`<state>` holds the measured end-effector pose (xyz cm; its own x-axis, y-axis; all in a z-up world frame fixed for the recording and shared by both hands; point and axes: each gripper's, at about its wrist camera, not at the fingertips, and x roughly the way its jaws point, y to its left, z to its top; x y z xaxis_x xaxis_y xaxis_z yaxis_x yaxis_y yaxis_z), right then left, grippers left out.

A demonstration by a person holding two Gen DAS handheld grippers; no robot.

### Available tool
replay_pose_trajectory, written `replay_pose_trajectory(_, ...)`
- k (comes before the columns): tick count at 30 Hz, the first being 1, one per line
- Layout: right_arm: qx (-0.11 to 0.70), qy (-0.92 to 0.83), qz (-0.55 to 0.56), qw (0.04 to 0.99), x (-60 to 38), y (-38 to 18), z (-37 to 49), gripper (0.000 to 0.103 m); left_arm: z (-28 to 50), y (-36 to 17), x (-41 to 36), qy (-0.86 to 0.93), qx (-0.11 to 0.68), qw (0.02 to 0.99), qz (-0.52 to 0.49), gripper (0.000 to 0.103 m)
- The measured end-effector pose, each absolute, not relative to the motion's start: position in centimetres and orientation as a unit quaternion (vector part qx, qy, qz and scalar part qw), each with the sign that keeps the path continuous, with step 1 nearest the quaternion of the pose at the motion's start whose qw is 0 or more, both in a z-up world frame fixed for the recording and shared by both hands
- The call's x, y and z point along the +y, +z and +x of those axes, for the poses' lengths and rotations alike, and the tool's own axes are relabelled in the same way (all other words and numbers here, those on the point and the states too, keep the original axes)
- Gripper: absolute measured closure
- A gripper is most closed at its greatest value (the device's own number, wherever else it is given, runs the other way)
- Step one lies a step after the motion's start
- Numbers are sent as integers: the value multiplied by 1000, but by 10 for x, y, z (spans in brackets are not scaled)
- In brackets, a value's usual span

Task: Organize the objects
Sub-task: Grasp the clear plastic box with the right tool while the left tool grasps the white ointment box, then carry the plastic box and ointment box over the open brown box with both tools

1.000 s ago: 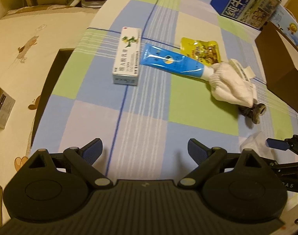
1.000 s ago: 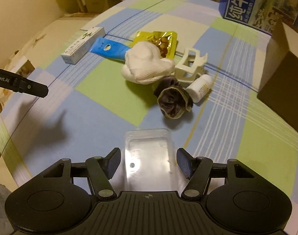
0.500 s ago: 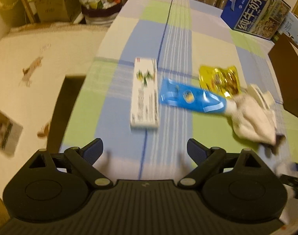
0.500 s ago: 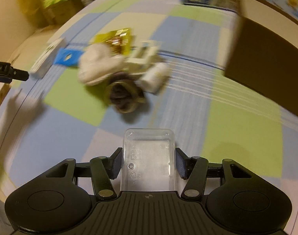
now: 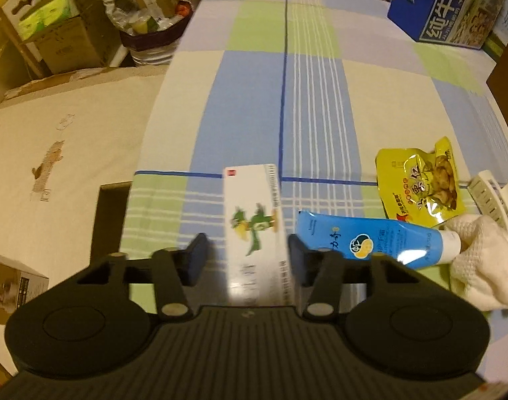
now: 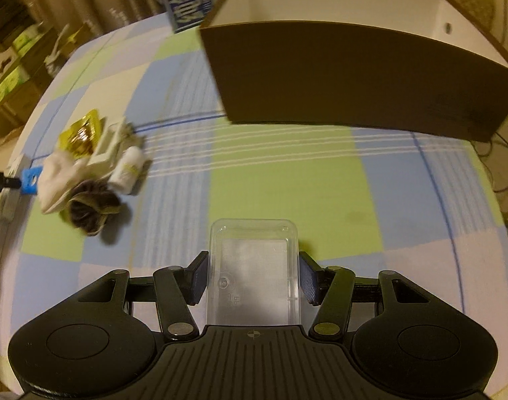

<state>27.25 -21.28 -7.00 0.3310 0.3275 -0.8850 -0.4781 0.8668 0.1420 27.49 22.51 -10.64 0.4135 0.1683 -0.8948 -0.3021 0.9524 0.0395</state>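
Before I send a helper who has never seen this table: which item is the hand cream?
On the checked tablecloth, find the white carton between the left gripper's jaws. Just right of it lies the blue hand cream tube, cap end under a white sock: the only blue tube there.

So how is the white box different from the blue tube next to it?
The white box is stiff with square edges; the blue tube is soft and squashy. The box lies between the left gripper fingers; the tube lies outside them, its cap against a white cloth. Both lie flat on the checked table.
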Motion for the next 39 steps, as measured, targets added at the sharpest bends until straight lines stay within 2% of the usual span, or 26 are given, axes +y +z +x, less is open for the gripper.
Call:
replay_pose_trajectory(3, 524, 245, -69, 813, -218, -71, 274, 51, 278, -110, 225, 135, 526, 838, -62, 69)
replay_pose_trajectory(14, 522, 262, -65, 809, -221, -73, 274, 51, 232, -109, 204, 160, 533, 827, -79, 70)
replay_pose_trajectory(25, 511, 291, -62, 806, -237, -64, 277, 51, 157, -96, 137, 144, 547, 816, -121, 70)
replay_pose_trajectory(31, 504, 296, -51, 810, -257, -56, 282, 51, 144, -69, 101, 121, 533, 828, -125, 70)
replay_pose_trajectory(39, 490, 297, -29, 819, -284, -40, 293, 51, 178, -18, 37, 53, 478, 871, -104, 70)
